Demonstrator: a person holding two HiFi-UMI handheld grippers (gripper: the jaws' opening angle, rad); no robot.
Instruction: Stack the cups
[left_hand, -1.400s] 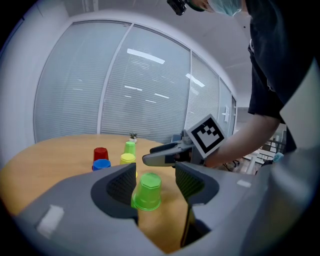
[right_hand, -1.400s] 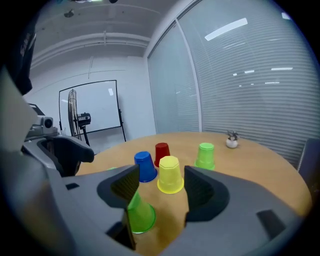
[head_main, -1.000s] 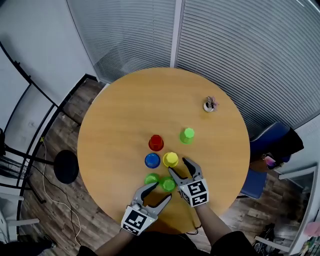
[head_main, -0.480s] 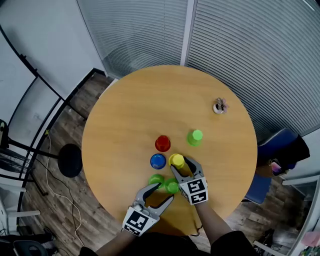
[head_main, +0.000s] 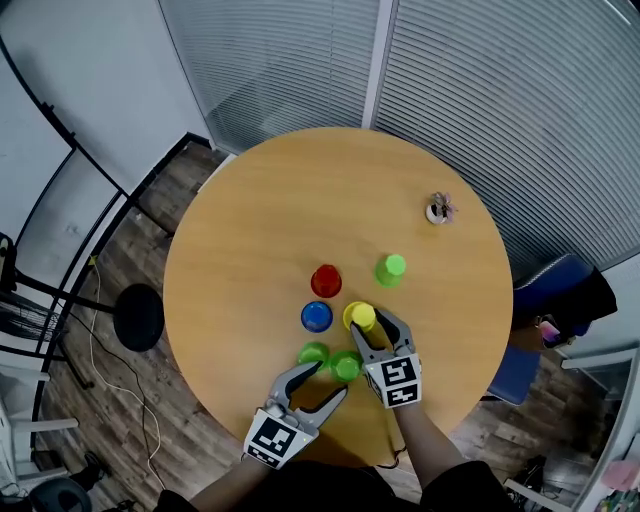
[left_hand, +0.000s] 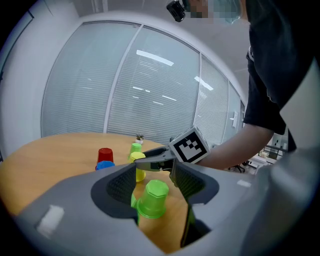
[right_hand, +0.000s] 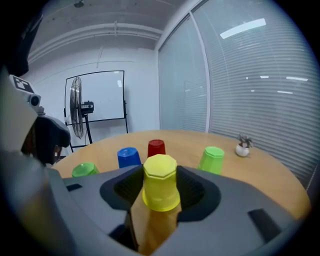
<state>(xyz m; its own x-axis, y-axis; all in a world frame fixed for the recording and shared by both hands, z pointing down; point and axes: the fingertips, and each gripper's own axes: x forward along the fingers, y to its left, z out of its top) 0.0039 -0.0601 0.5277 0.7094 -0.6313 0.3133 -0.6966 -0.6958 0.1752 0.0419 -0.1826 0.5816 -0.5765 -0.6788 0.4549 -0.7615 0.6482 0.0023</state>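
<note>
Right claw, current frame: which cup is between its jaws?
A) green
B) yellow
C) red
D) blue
B: the right gripper view shows the yellow cup standing upside down between the jaws of the right claw, which are closing around it.

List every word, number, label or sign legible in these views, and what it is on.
None can be read.
Left cube, right cube: square marker patterns only, no letters.
Yellow cup, red cup, blue cup, green cups: plain.
Whiteboard: no writing visible.
</note>
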